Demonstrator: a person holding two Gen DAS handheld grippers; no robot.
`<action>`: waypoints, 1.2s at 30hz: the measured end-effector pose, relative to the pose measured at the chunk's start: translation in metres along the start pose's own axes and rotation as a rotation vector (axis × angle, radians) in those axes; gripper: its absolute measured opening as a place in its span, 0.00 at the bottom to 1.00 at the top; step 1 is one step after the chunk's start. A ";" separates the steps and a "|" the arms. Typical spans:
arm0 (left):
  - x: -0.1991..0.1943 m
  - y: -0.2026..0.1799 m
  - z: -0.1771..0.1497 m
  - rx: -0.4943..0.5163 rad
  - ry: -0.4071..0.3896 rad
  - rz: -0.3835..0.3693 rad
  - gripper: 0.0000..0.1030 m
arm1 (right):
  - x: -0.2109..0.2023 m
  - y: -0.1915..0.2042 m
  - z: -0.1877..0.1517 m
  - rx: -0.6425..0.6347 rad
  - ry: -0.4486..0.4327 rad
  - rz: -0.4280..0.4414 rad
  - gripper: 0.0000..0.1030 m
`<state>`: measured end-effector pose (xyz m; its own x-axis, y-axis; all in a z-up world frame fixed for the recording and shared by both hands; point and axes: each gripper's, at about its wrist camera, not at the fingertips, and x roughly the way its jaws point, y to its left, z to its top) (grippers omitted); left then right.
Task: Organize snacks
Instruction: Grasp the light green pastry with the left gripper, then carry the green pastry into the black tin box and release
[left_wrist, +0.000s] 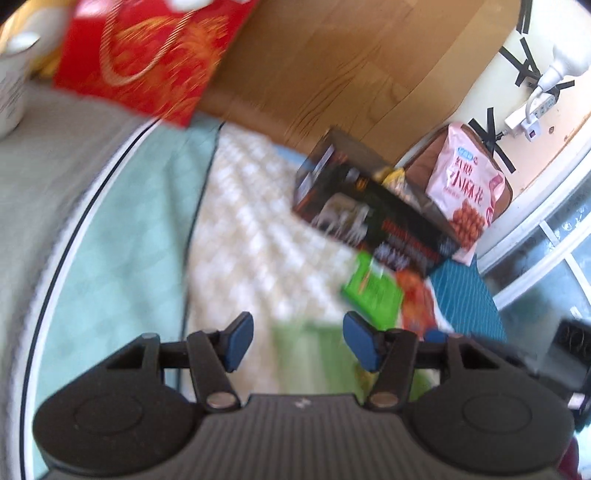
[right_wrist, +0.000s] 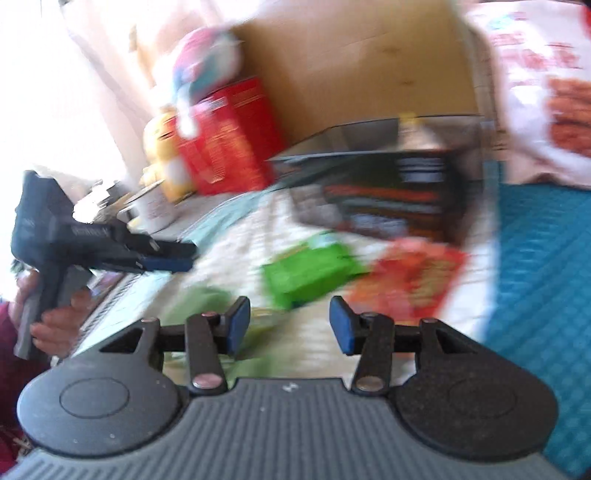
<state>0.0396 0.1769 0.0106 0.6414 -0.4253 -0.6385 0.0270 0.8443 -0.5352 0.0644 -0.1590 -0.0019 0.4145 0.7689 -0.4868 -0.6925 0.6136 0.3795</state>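
A bright green snack packet (left_wrist: 371, 291) (right_wrist: 310, 273) lies on the pale checked cloth (left_wrist: 251, 229), with an orange-red packet (left_wrist: 417, 299) (right_wrist: 406, 280) beside it. Behind them stands an open black box (left_wrist: 369, 206) (right_wrist: 388, 184) with packets inside. A pink and white snack bag (left_wrist: 465, 181) (right_wrist: 543, 92) leans at the box's right. My left gripper (left_wrist: 299, 341) (right_wrist: 173, 258) is open and holds nothing. My right gripper (right_wrist: 290, 326) is open too, just short of the green packet. A blurred pale green packet (left_wrist: 314, 354) lies under the fingers.
A red gift bag (left_wrist: 144, 55) (right_wrist: 229, 140) stands at the back left, with a white cup (left_wrist: 11, 92) and a yellow pack (right_wrist: 166, 158) near it. A cardboard panel (left_wrist: 351, 66) rises behind. A teal quilted mat (right_wrist: 535, 277) lies to the right. A hand (right_wrist: 55, 317) holds the left gripper.
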 end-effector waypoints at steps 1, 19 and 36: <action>-0.006 0.004 -0.008 -0.017 0.003 -0.014 0.53 | 0.005 0.010 0.002 -0.025 0.013 0.024 0.49; -0.007 0.028 -0.010 -0.160 -0.093 0.022 0.32 | 0.078 0.028 0.031 0.091 0.295 0.212 0.24; -0.002 0.016 -0.015 -0.146 -0.053 -0.058 0.53 | 0.111 0.057 0.028 -0.374 0.264 0.071 0.60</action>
<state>0.0272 0.1863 -0.0045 0.6817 -0.4505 -0.5765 -0.0445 0.7609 -0.6473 0.0872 -0.0331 -0.0125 0.2273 0.7049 -0.6719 -0.8994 0.4165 0.1326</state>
